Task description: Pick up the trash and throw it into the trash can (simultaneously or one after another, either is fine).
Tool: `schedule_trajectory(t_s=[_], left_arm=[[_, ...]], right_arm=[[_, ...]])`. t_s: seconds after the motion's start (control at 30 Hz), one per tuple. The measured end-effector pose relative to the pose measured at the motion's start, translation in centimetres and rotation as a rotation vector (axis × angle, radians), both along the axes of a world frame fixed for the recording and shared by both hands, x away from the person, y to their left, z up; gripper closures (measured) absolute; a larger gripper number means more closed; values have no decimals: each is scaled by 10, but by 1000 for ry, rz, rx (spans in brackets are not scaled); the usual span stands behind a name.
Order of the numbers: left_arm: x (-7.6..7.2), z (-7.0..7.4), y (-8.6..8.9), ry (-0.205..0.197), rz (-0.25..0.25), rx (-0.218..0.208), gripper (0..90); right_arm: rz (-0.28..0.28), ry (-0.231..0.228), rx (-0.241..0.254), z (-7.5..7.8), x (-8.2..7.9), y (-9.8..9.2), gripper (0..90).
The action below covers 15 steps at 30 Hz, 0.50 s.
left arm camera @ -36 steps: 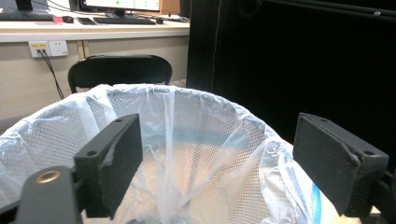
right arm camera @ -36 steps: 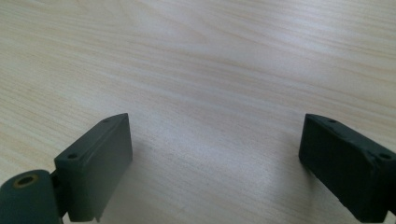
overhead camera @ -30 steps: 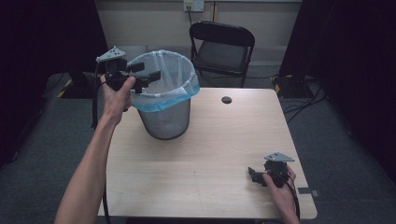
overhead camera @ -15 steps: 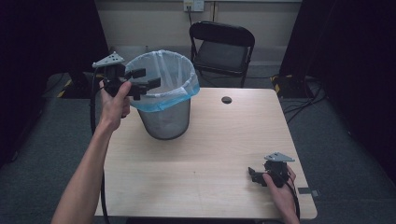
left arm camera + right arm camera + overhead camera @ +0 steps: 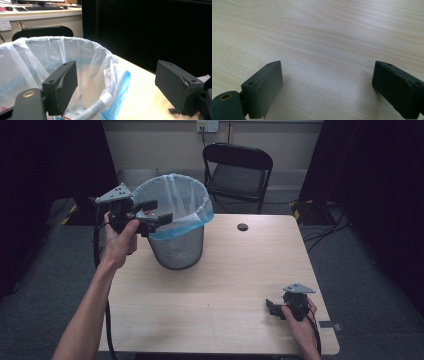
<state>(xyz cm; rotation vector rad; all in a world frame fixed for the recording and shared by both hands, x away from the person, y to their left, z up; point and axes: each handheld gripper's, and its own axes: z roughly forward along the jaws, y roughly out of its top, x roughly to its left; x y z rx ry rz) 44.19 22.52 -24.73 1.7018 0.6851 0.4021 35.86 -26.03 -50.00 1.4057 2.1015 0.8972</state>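
The table (image 5: pixel 215 300) spans the lower middle of the high view, bare wood apart from the mesh bin (image 5: pixel 177 232) at upper left, lined with a blue-white bag (image 5: pixel 197 205). My left gripper (image 5: pixel 152 215) has drifted leftward and slightly lower over the last second — its jaws now stand spread beside the bin's left rim, one inside the bag's mouth, one outside, pinching nothing. I judge that I'm lining up to take the bag's edge. My right gripper (image 5: pixel 272 307), lower right, rests on the wood, jaws spread too.

Wooden table (image 5: pixel 220 290) (bearing mesh bin (image 5: pixel 177 247))
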Motion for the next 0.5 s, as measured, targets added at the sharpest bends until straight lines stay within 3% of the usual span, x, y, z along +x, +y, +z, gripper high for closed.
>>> schedule_trajectory(t_s=[0.23,0.37,0.5], left_arm=[[-11,-5,-1,1,-9,16,182],[-20,-15,-4,-16,-8,37,182],[-27,-25,-9,-8,-26,49,181]], right_arm=[[0,0,0,0,0,0,89],[0,0,0,0,0,0,89],[0,0,0,0,0,0,89]])
